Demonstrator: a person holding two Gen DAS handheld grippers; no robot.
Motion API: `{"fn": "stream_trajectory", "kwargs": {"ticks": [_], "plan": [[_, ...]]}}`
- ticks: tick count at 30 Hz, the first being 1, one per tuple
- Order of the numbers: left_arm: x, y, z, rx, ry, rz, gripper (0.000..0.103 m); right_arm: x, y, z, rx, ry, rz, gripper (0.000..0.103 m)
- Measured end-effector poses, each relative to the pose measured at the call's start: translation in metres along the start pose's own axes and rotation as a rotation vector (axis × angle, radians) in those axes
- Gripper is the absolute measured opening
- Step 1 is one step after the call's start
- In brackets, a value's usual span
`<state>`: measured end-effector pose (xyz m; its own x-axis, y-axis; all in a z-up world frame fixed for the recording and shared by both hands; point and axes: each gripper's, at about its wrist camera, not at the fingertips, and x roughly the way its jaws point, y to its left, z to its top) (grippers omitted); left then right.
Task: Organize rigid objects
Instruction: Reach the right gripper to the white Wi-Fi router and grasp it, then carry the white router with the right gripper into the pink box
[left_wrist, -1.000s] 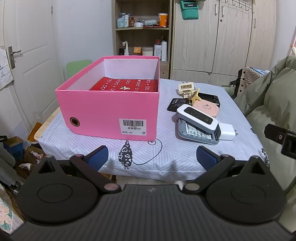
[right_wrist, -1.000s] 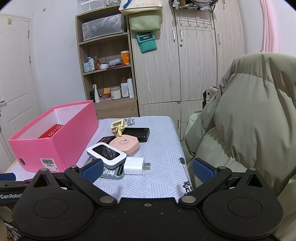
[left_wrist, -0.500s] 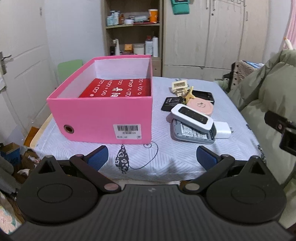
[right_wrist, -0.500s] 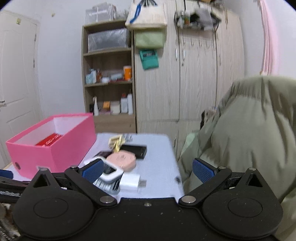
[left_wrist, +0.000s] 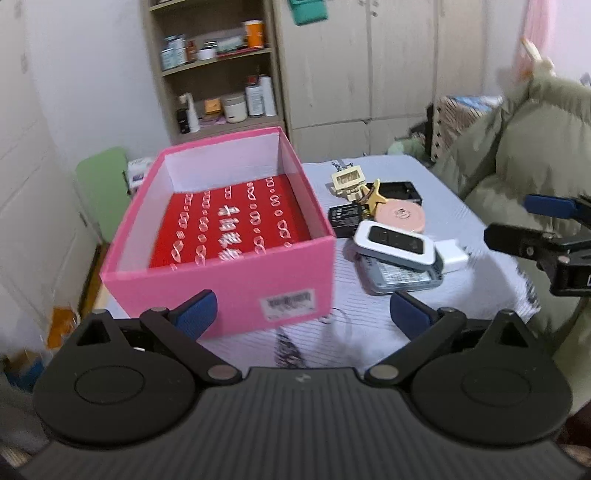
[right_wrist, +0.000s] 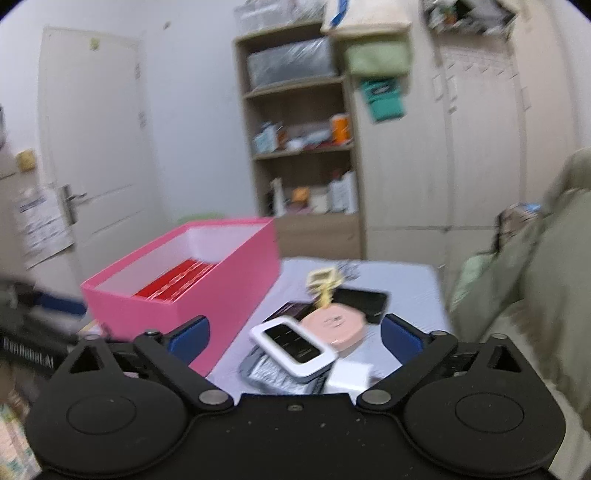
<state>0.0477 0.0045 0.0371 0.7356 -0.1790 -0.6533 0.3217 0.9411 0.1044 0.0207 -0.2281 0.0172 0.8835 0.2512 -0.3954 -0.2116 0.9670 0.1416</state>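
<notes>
While both sets of jaws stand wide apart and hold nothing, the left gripper faces the pink box, and the right gripper hovers over the white-and-black device stacked beside the round pink case and white charger. All rest on the patterned tabletop, shelves behind.

I make out little lettering. The pink box carries a barcode sticker near its front right corner, digits blurred. White characters on the red packet inside stay unreadable to me.
</notes>
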Motion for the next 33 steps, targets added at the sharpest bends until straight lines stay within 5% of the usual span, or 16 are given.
{"fn": "stream_trajectory", "kwargs": {"ticks": [9,12,16,25,33], "plan": [[0.018,0.079,0.049,0.057,0.109,0.022,0.094,0.055,-0.009,0.008,-0.097,0.208,0.127,0.080],[0.033,0.105,0.061,0.046,0.145,0.035,0.092,0.079,-0.009,0.015,-0.146,0.287,0.167,0.067],[0.055,0.130,0.068,0.017,0.196,0.036,0.077,0.103,-0.004,0.019,-0.228,0.365,0.182,0.052],[0.103,0.173,0.073,-0.041,0.250,0.034,0.060,0.129,-0.007,0.023,-0.350,0.447,0.164,0.054],[0.146,0.194,0.077,-0.103,0.277,0.021,0.031,0.141,-0.007,0.022,-0.362,0.500,0.225,0.065]]}}
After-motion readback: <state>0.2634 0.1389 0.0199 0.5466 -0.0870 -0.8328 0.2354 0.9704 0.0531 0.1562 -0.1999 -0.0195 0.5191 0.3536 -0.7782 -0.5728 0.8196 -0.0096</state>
